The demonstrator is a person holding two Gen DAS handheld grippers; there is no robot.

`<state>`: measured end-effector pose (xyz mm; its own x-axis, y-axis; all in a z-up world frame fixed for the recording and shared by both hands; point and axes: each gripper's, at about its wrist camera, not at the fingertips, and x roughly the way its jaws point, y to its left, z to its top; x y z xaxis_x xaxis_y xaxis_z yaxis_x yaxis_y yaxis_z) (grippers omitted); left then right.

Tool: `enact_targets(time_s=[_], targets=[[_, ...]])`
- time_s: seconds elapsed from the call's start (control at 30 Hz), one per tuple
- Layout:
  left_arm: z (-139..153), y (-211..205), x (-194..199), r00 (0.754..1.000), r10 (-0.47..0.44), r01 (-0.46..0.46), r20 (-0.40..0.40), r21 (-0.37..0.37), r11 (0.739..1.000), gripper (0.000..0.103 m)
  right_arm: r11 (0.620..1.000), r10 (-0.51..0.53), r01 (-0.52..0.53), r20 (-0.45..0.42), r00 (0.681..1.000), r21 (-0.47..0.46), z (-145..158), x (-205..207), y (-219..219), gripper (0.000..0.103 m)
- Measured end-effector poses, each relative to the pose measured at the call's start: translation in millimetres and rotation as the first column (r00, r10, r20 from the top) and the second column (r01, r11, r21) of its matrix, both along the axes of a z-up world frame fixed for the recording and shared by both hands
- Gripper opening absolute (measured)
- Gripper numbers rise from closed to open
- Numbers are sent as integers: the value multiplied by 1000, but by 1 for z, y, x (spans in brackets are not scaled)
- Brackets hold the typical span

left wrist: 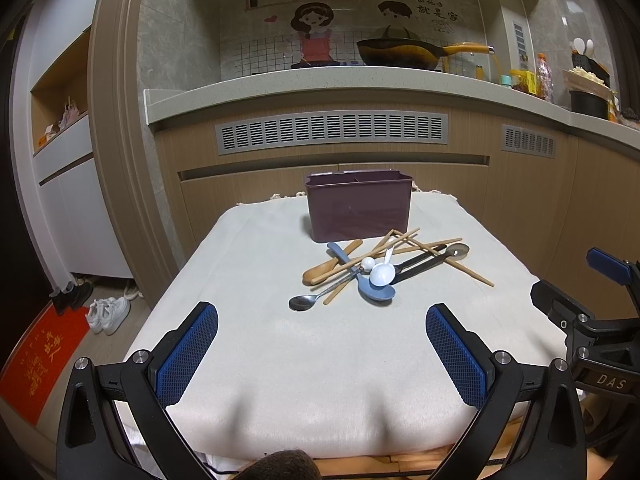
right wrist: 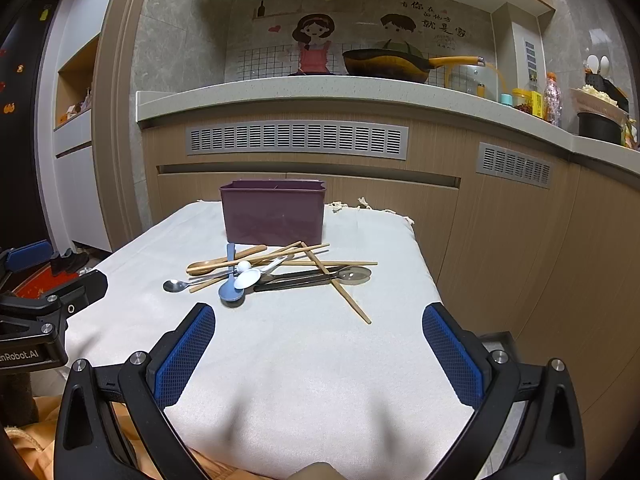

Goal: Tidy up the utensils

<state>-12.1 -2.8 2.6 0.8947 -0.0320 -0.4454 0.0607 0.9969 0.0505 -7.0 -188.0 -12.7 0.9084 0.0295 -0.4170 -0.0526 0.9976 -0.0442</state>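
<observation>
The left gripper [left wrist: 322, 344] and the right gripper [right wrist: 319, 346] both have their jaws spread wide, holding nothing. The purple box [left wrist: 359, 205] stands on the tabletop [left wrist: 256, 264] at 12 o'clock. Just in front of it lies a pile of spoons [left wrist: 376, 280] and chopsticks [left wrist: 436, 250].

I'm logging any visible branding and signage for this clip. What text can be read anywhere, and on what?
"DAS": on the right gripper body, left wrist view.
"nRobot.AI", cut off at the edge: on the left gripper body, right wrist view.
Chinese characters on the wall mural: too blurred to read.
Red doormat lettering: unreadable.
</observation>
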Motion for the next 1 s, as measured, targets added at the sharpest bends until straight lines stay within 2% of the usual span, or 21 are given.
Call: enact_targets(time_s=[1.0], targets=[[-5,1,3,1000,-7,7,-25,-1,1000,103,1000,4,-4,-9,1000,2,-4,-1,3,103]])
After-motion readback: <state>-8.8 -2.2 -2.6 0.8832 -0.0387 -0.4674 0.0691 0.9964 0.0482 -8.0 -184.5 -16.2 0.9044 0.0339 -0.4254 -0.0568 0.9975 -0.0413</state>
